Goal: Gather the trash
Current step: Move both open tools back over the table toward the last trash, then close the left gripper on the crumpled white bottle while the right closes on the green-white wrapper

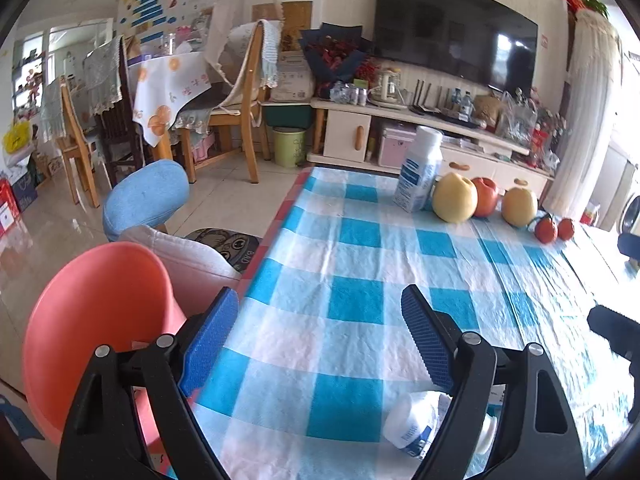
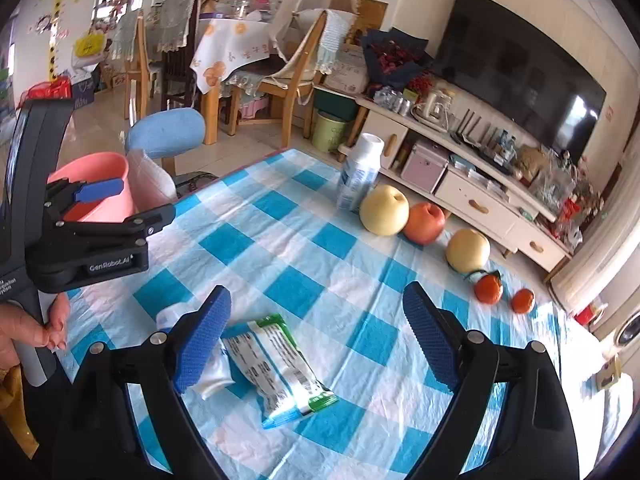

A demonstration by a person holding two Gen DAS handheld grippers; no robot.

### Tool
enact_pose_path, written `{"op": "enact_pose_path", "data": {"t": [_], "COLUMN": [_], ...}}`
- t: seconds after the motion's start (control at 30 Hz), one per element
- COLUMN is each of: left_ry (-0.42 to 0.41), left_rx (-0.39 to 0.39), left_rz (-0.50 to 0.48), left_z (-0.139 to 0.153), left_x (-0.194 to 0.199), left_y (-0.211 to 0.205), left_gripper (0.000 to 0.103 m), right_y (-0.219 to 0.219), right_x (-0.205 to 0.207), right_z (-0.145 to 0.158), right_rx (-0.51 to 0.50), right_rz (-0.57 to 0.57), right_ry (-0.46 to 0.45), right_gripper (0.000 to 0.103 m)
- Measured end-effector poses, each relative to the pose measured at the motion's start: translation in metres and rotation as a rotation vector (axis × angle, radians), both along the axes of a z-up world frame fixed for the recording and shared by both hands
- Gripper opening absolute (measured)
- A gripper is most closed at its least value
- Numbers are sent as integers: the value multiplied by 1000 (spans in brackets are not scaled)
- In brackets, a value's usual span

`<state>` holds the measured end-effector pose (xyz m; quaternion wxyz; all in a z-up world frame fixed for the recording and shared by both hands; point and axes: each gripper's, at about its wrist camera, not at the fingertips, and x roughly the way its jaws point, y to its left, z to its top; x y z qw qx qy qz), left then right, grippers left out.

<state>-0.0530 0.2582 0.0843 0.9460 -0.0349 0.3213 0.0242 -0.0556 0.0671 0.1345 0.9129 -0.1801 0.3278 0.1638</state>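
Note:
A green-and-white snack wrapper [image 2: 280,364] lies flat on the checked tablecloth between the fingers of my right gripper [image 2: 318,300], which is open and empty. Beside it a white-and-blue bottle [image 2: 208,376] lies on its side, partly behind the left finger; the left wrist view shows this bottle [image 1: 416,424] low under the right finger. My left gripper [image 1: 320,304] is open and empty over the table's left edge, next to a pink bin [image 1: 100,320]. A second bottle [image 1: 420,168] stands upright at the far end. The left gripper [image 2: 144,200] also shows in front of the pink bin [image 2: 96,188].
Two yellow pears [image 2: 384,210], a red apple [image 2: 424,222] and two small oranges [image 2: 488,288] sit along the far right of the table [image 1: 352,240]. A blue stool [image 1: 148,196] and a white bag [image 1: 192,256] stand beside the bin. A hand [image 2: 32,328] holds the left gripper's handle.

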Motion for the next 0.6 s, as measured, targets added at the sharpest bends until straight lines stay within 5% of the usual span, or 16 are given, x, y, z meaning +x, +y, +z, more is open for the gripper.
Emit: {"op": "enact_pose_path", "data": {"t": [0.37, 0.6], "left_ry": [50, 65], "left_rx": [90, 136], "left_rz": [-90, -64], "left_z": [-14, -22], "left_x": [-9, -33], "left_y": [-51, -71], "left_gripper": [83, 83], "right_y": [-60, -75], "right_x": [-4, -4], "right_z": [-1, -19], "right_rx": [87, 87], "right_rz": [-47, -25], "right_ry": [36, 102], "right_gripper": [88, 88]}}
